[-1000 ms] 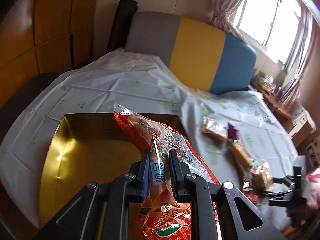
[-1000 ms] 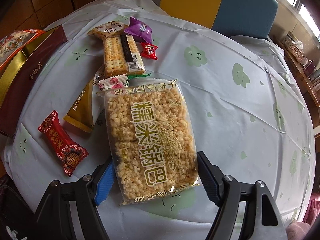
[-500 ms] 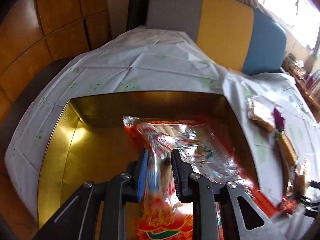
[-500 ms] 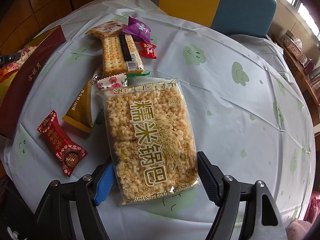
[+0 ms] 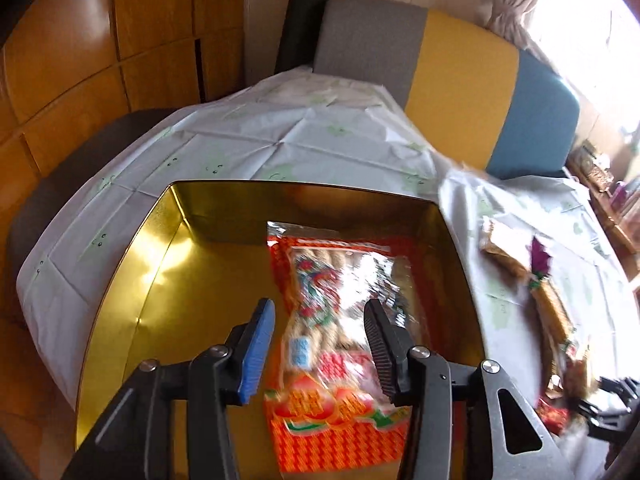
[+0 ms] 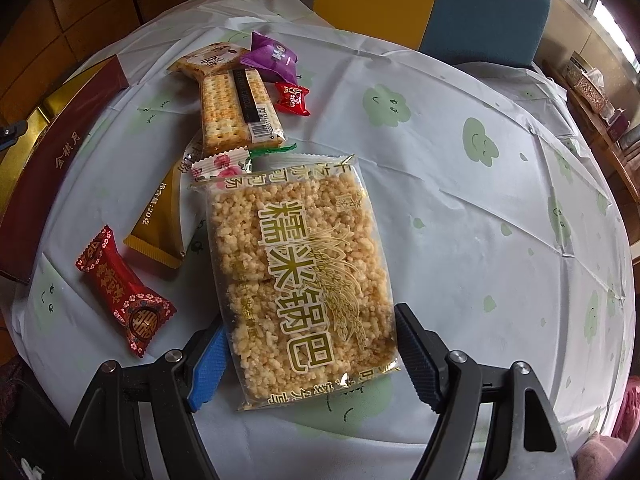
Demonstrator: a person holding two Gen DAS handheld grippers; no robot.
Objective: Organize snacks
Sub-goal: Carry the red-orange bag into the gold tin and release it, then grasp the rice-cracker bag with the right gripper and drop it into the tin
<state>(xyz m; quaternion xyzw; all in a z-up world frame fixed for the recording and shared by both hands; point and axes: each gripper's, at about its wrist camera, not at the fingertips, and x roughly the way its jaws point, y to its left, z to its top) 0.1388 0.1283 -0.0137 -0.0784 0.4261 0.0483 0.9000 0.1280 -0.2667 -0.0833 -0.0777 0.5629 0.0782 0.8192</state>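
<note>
Red snack bag (image 5: pixel 340 344) lying inside gold tin (image 5: pixel 132 280); left gripper (image 5: pixel 320 344) jaws opening, being cleared upward. Right gripper (image 6: pixel 312 356) jaws open, straddling rice-cracker pack (image 6: pixel 300 272) beside tin; being closed squarely.

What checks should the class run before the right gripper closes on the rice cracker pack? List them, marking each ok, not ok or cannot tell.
1. Red snack bag lies inside the gold tin: ok.
2. Left gripper lets go: ok, its jaws are opening and the pads stand clear of the bag.
3. Right gripper straddles the rice cracker pack, a pad on each long side: ok.
4. Right pads already pressing the pack: cannot tell.
5. Pack free of neighbours: not ok, its top edge overlaps the small pink-flowered sachet.
6. Room left in the tin beside the bag: ok.
</note>
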